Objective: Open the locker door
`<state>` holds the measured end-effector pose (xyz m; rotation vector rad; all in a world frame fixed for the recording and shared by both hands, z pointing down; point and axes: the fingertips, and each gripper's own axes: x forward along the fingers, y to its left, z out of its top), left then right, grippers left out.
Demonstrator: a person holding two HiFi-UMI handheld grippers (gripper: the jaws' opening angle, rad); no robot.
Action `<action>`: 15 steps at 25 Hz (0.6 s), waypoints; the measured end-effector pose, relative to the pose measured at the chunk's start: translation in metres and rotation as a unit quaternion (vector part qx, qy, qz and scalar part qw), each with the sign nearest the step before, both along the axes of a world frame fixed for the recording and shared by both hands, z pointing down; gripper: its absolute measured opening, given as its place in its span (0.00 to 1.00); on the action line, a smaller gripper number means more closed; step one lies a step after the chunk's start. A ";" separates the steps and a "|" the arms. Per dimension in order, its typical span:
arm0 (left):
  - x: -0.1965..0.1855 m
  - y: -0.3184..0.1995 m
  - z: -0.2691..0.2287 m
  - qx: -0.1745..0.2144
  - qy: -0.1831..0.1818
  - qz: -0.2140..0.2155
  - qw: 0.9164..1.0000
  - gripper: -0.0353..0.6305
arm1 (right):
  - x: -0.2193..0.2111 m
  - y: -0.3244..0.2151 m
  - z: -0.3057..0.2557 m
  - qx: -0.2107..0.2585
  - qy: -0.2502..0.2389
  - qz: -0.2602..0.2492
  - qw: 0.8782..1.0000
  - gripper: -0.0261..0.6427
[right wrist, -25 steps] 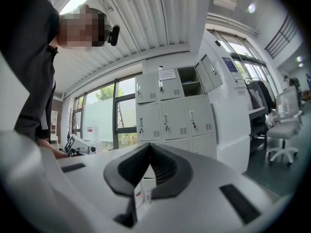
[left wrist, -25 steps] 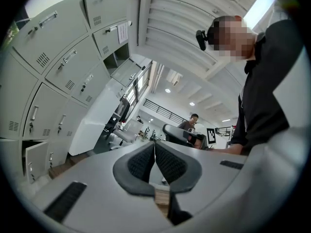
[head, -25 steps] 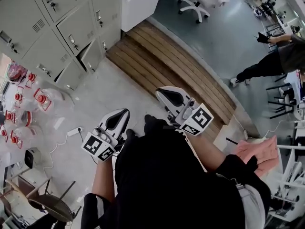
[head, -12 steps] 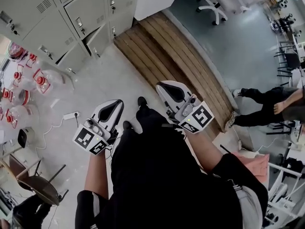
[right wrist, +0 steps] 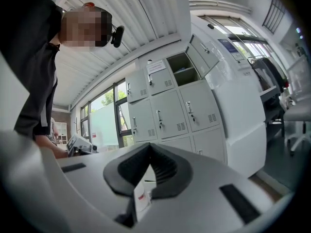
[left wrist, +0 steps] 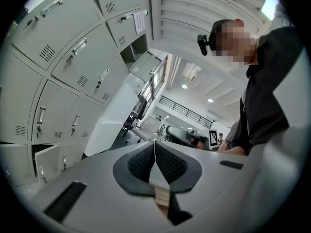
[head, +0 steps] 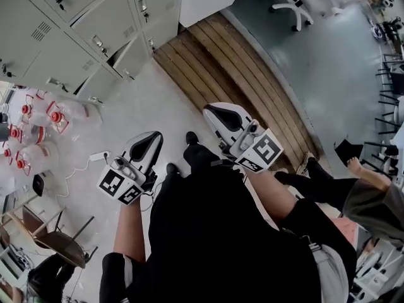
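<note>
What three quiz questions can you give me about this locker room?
1. True or false: the left hand-held gripper is gripping a locker handle.
2. The floor strip beside the grey lockers is: A wooden planks, B carpet, C grass.
3. Fill in: the right hand-held gripper has its jaws ____.
Key: 1 false; 2 A; 3 shut.
</note>
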<state>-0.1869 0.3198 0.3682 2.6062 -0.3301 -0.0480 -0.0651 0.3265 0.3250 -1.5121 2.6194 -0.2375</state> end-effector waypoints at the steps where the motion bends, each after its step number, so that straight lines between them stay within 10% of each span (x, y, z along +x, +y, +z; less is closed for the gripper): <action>1: 0.011 -0.007 -0.003 -0.001 0.001 0.001 1.000 0.08 | 0.009 -0.005 0.001 -0.003 0.000 -0.003 1.000 0.06; 15: 0.114 -0.063 -0.028 0.002 0.004 -0.017 1.000 0.08 | 0.105 -0.077 0.010 -0.008 -0.023 -0.042 0.999 0.06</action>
